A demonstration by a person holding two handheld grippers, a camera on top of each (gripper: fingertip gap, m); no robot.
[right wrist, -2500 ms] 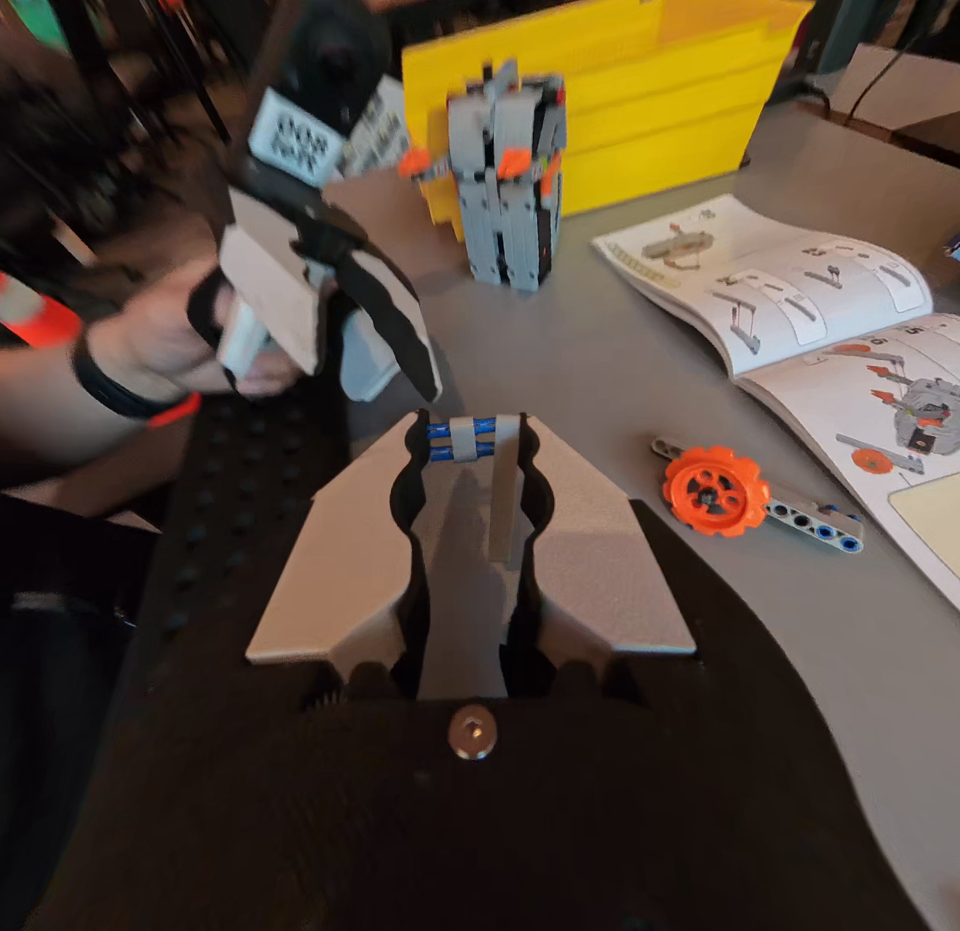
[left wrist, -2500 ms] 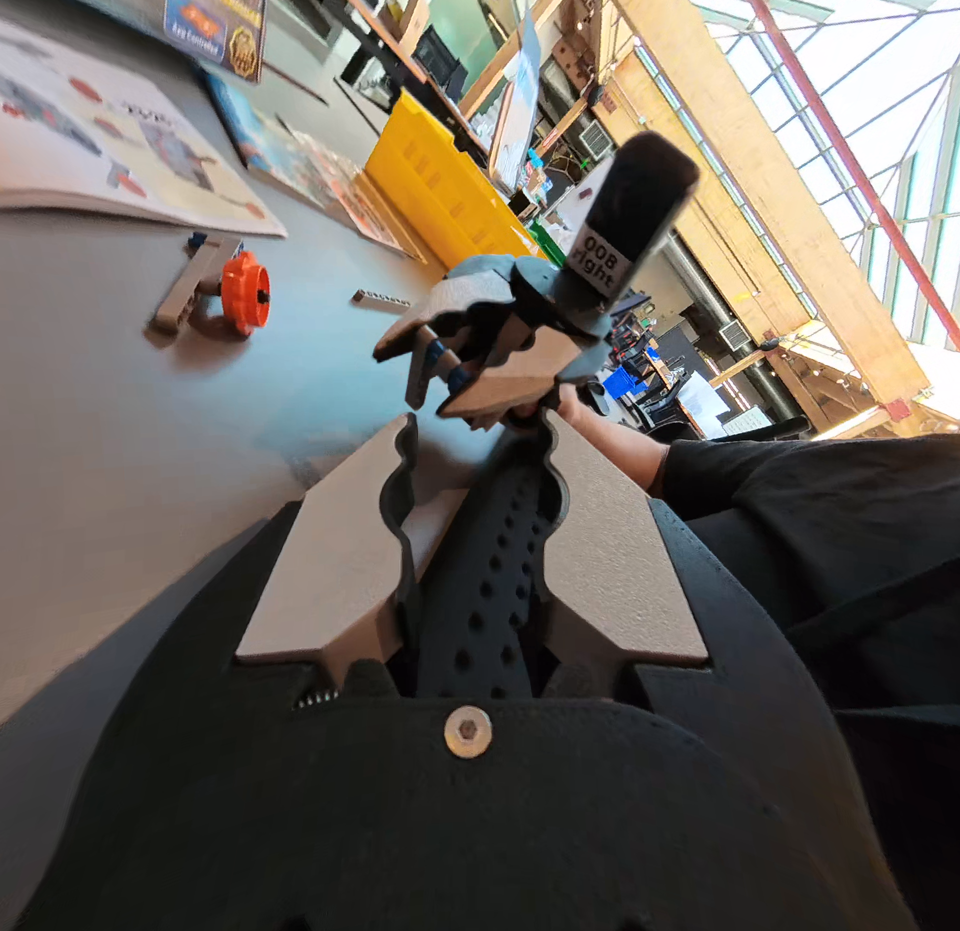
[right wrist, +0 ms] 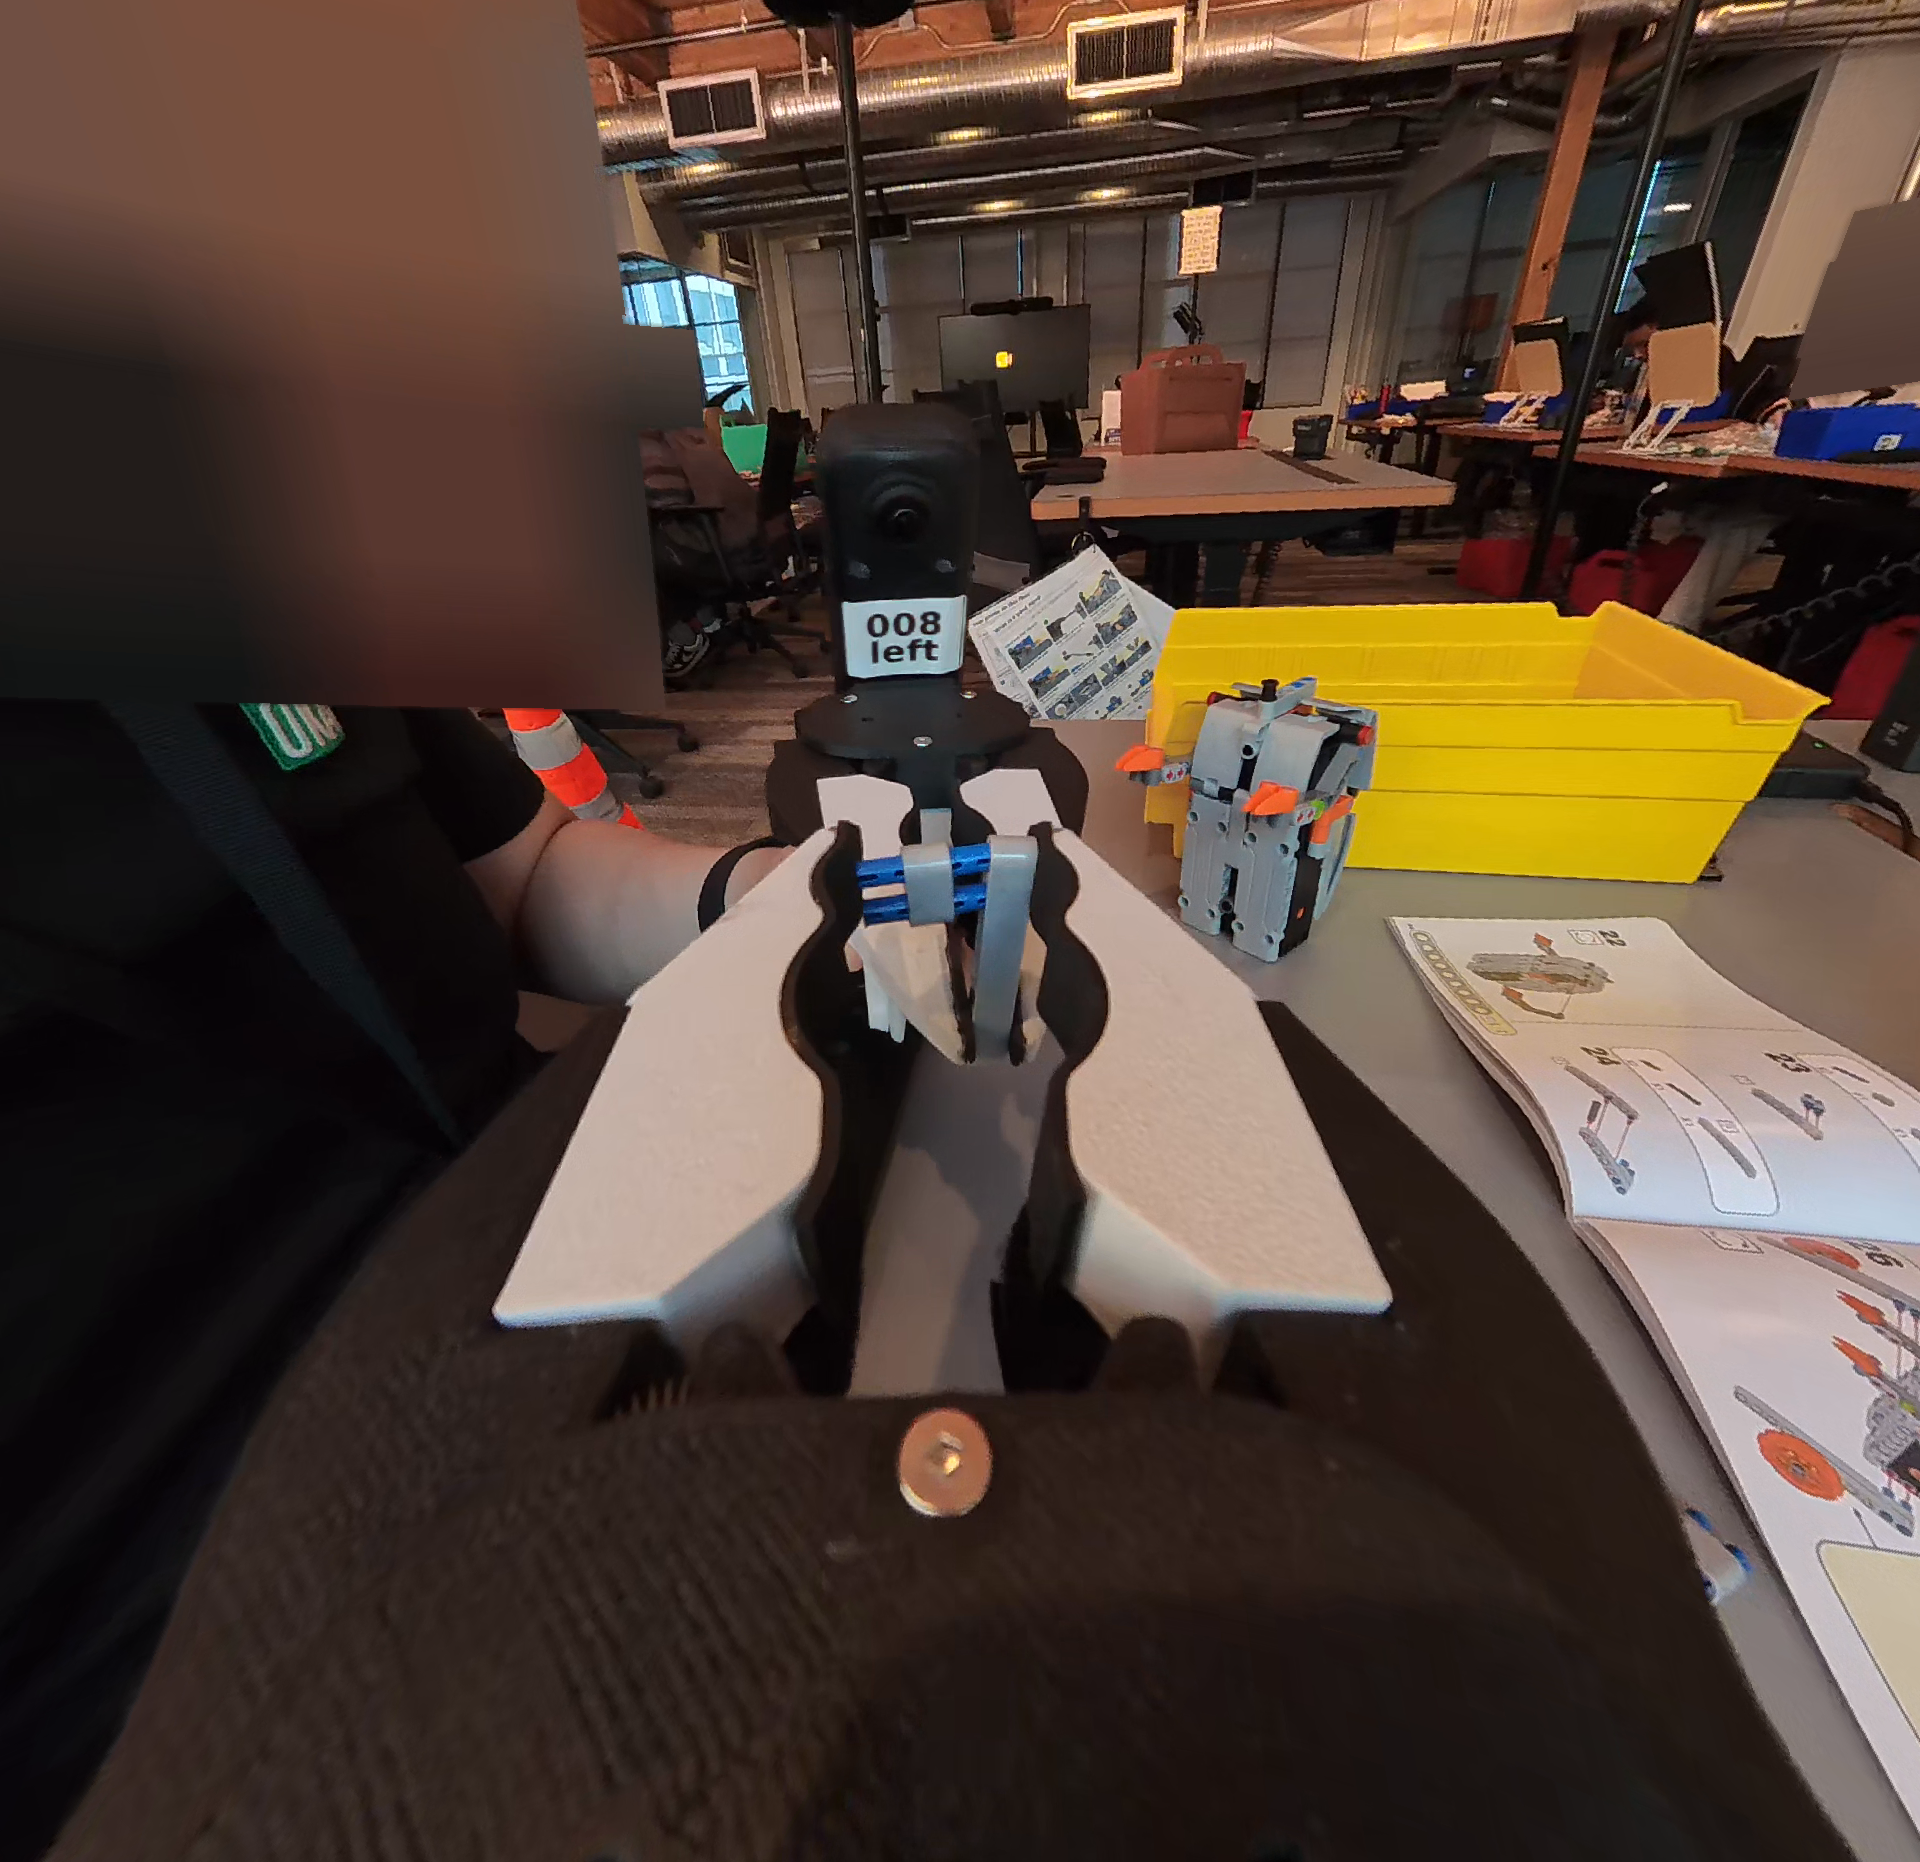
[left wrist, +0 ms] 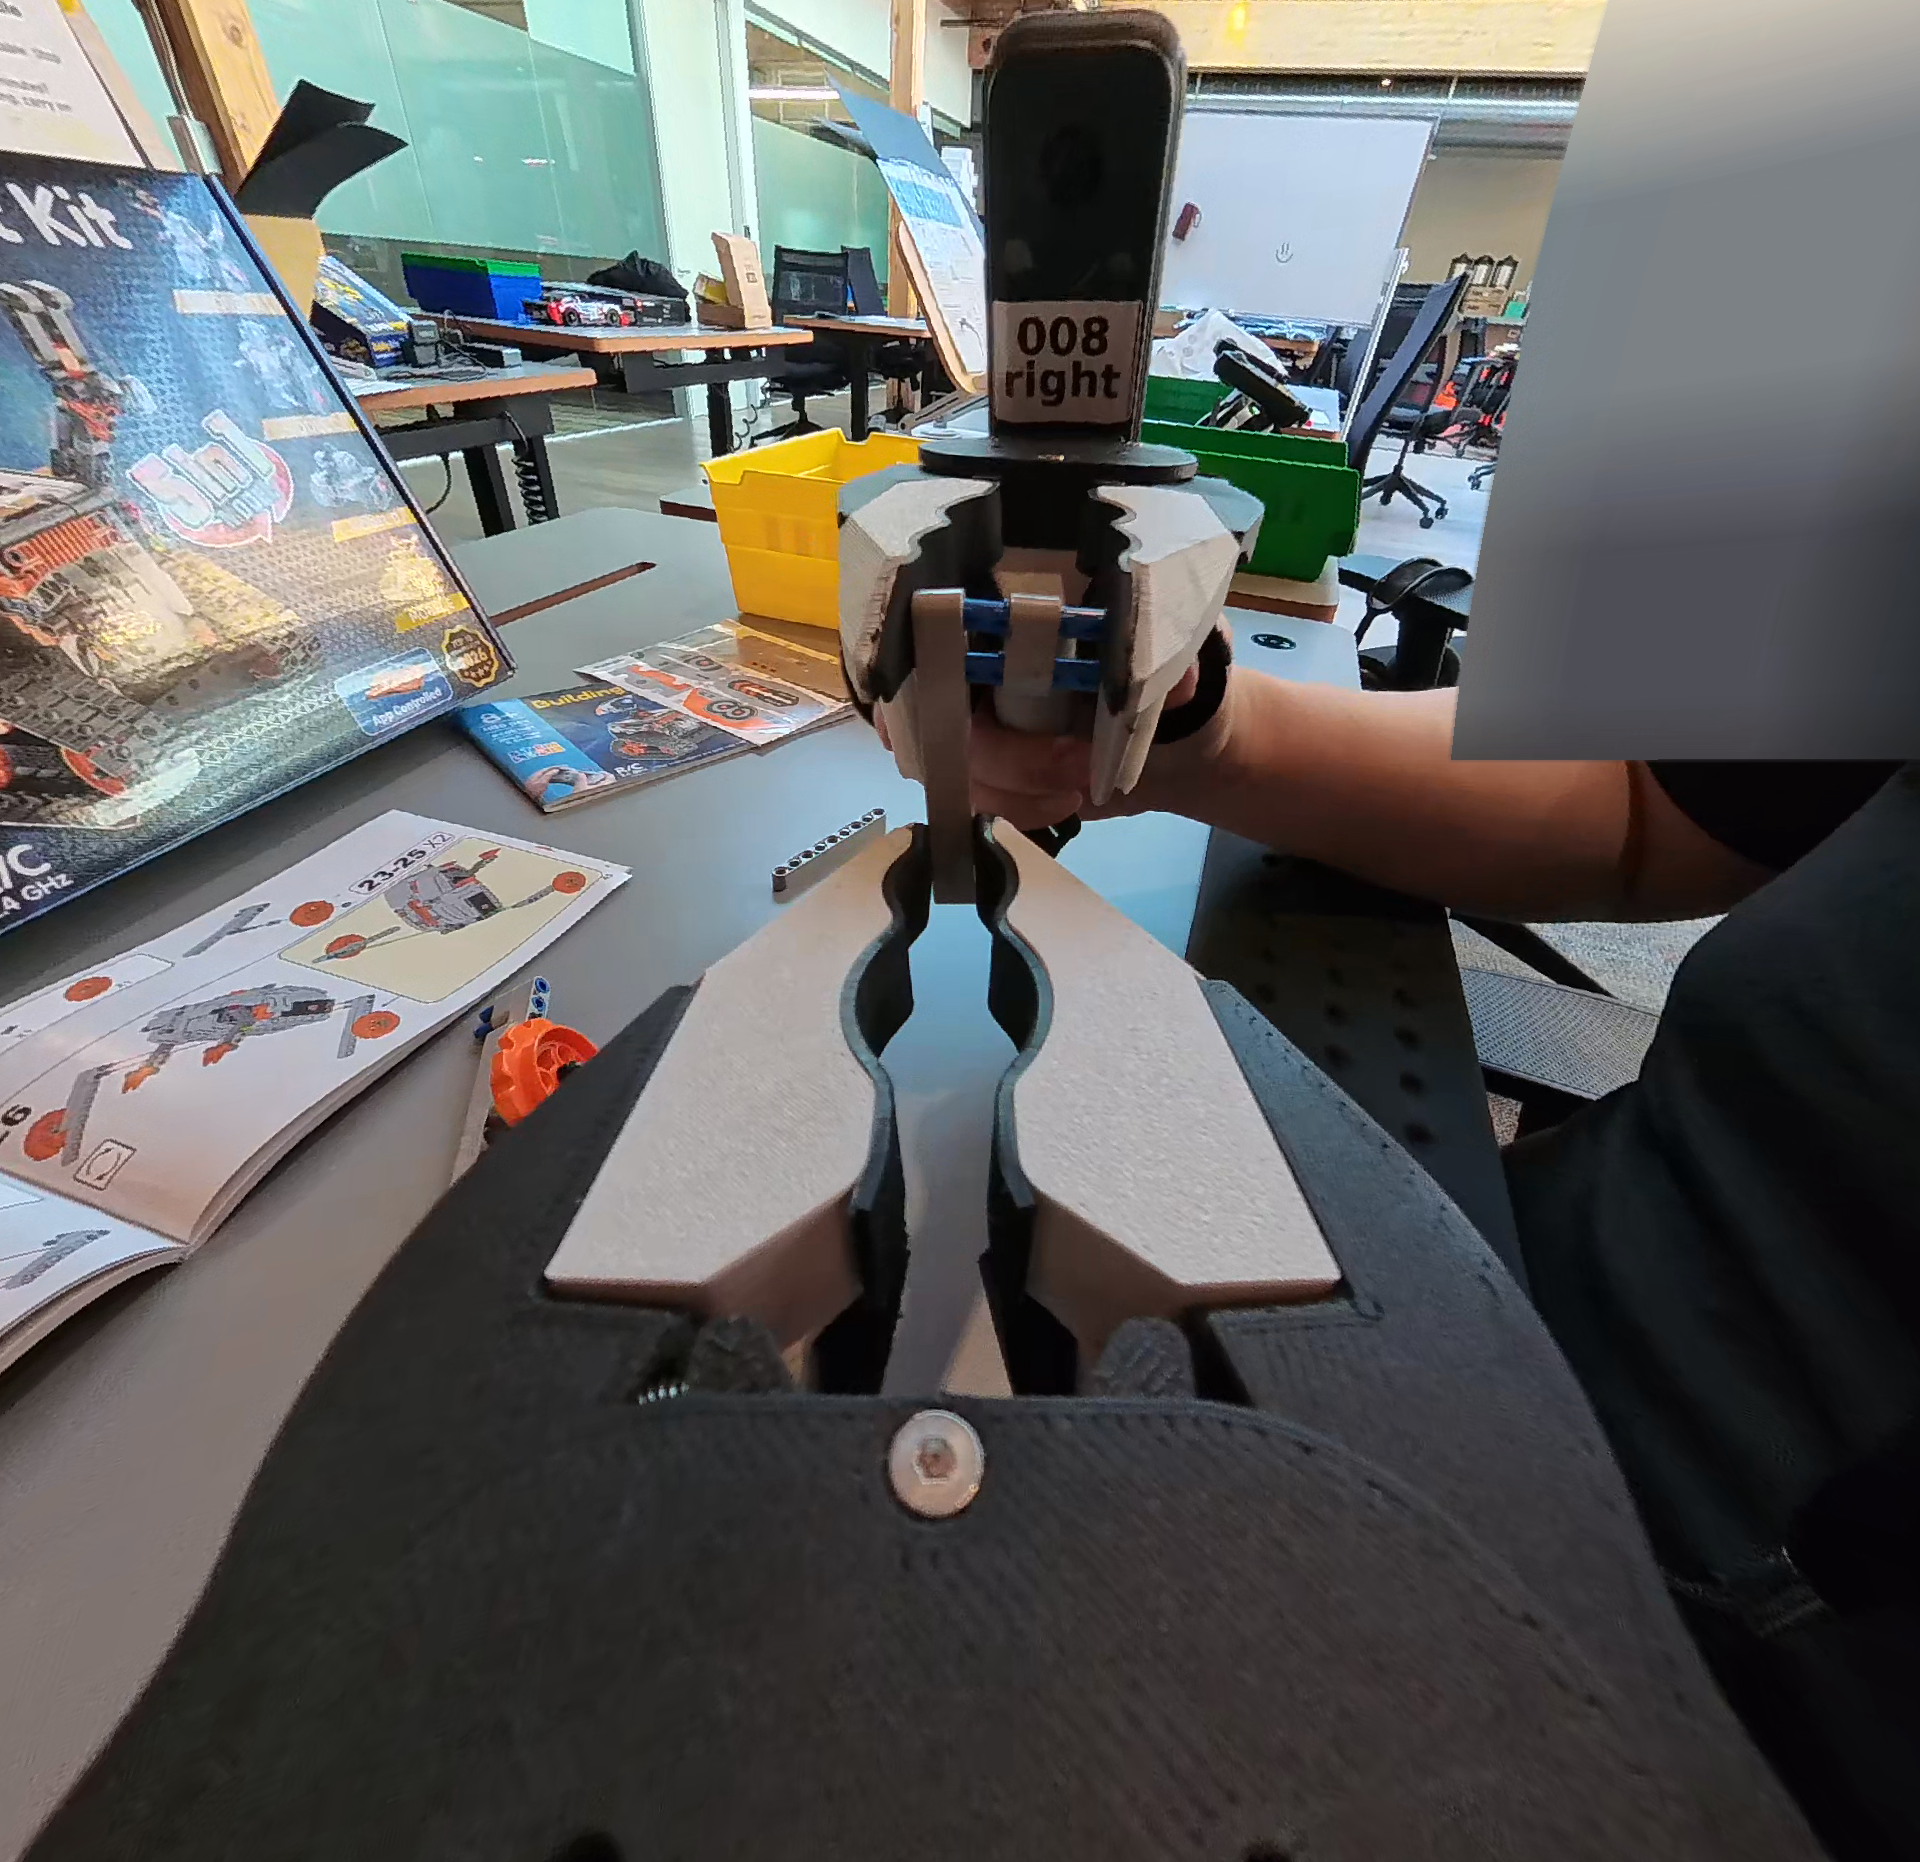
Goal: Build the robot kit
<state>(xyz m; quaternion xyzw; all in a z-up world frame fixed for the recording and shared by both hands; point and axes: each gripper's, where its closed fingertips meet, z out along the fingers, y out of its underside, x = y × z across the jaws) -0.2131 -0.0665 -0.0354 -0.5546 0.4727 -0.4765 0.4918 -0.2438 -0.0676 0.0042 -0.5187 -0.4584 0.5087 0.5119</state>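
My right gripper [right wrist: 940, 856] is shut on a small assembly [right wrist: 935, 882]: two blue pins through a short grey beam and a long grey beam [right wrist: 1003, 939]. It holds the assembly in the air above the grey table [right wrist: 1382, 991]. My left gripper [left wrist: 951, 856] faces it from the other side, its tips closed on the free lower end of the long grey beam [left wrist: 945, 742]. In the left wrist view the right gripper [left wrist: 1013, 659] stands upright in a person's hand. In the right wrist view the left gripper [right wrist: 966, 1049] shows just behind the assembly.
A grey and orange brick model [right wrist: 1262, 846] stands before a yellow bin [right wrist: 1507, 763]. An open instruction booklet [left wrist: 260, 991] lies left. An orange wheel on a beam [left wrist: 530, 1064], a loose grey beam [left wrist: 828, 851] and the kit box [left wrist: 156, 513] are nearby. Tip to tip, the grippers are about 4 centimetres apart.
The left gripper was open and tilted low by the table edge. Now both grippers are level and face each other, and the left one has closed on the long beam's end.
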